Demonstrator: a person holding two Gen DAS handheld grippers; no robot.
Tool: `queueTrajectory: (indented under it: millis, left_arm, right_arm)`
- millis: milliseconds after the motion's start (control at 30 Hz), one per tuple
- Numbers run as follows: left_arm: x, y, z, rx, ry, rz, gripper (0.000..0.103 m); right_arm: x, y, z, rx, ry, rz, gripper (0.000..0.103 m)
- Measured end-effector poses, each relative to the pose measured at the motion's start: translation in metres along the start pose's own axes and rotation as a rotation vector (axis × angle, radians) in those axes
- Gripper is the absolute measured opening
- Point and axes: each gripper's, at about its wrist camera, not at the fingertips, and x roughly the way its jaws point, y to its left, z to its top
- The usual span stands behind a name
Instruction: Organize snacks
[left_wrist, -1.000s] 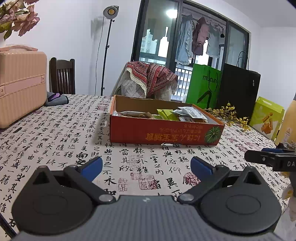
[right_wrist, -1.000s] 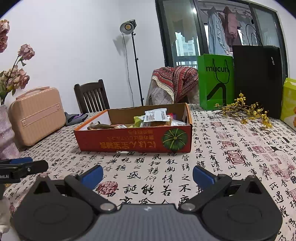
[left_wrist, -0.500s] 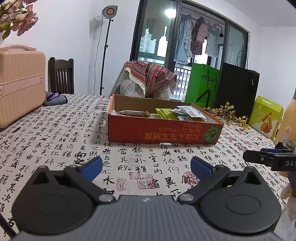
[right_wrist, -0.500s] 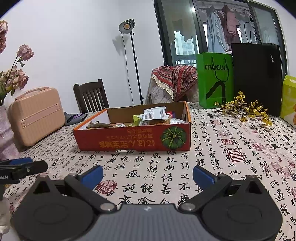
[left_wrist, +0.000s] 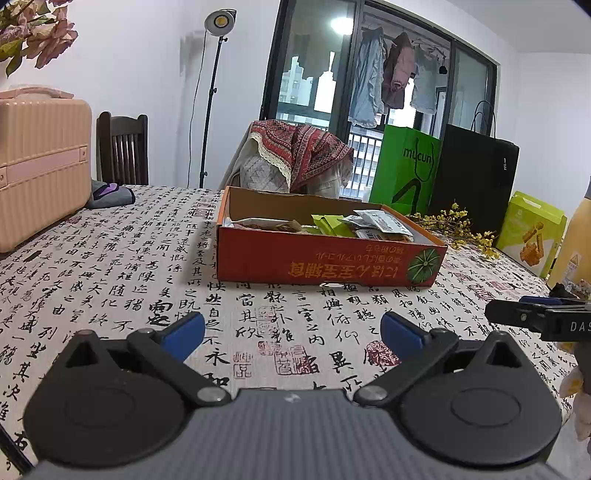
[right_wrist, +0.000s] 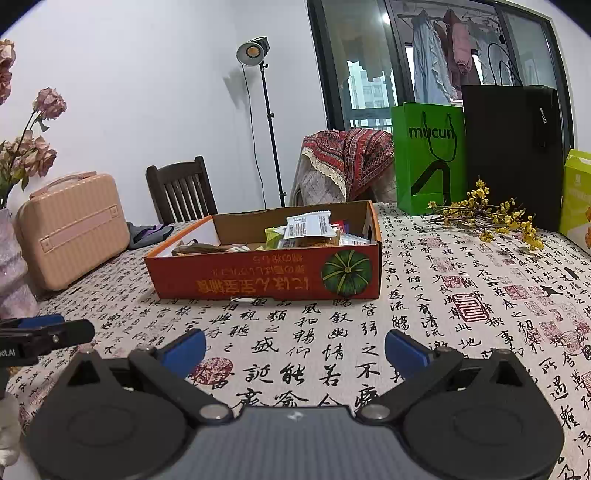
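- Our left gripper (left_wrist: 291, 330) sits at the bottom of its frame, jaws spread wide over the tablecloth (left_wrist: 110, 266), holding nothing.
- Our right gripper (right_wrist: 295, 347) sits low in its own frame, also wide apart and empty.
- The red box (left_wrist: 325, 264) lies mid-frame on the cloth, well apart from both grippers.
- Snacks (left_wrist: 369, 225) are heaped in the box's right half; a brown packet (right_wrist: 194, 249) lies at its left.

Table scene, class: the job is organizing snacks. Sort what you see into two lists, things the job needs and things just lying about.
Needed:
orange cardboard box
snack packets inside it
left gripper, open
right gripper, open

Lying about:
pink case
green bag
black bag
yellow flower sprig
floor lamp
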Motion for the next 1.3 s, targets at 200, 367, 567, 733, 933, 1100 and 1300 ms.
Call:
queueTrajectory:
  millis: [200, 367, 567, 733, 933, 1100, 1300]
  left_arm:
    - [0.0000, 0.0005, -0.0003, -0.001, 0.000, -0.001, 0.103]
    - [0.0001, 0.0005, -0.0004, -0.003, 0.000, -0.002, 0.103]
    - [0.0002, 0.0005, -0.0002, -0.002, 0.001, -0.002, 0.103]
    - [-0.0005, -0.0004, -0.0012, 0.000, 0.000, -0.006, 0.103]
    - [-0.0009, -0.0013, -0.0016, -0.001, -0.001, -0.010, 0.103]
    - [-0.0016, -0.0026, -0.0018, 0.001, -0.003, -0.015, 0.103]
    - [-0.0010, -0.0020, -0.0016, -0.006, -0.007, -0.004, 0.103]
  right_arm:
    - [0.0002, 0.0001, -0.0002, 0.000, 0.001, 0.000, 0.103]
    - [-0.0001, 0.0002, 0.0000, 0.000, 0.000, 0.000, 0.103]
    - [0.0000, 0.0002, 0.0001, 0.000, 0.001, 0.000, 0.103]
    - [0.0001, 0.0003, -0.0001, 0.000, 0.001, 0.000, 0.103]
    - [0.0006, 0.0003, -0.0009, 0.000, 0.002, -0.001, 0.103]
    - [0.0009, 0.0003, -0.0010, 0.000, 0.004, -0.001, 0.103]
    - [0.0024, -0.0002, -0.0064, 0.001, 0.007, -0.002, 0.103]
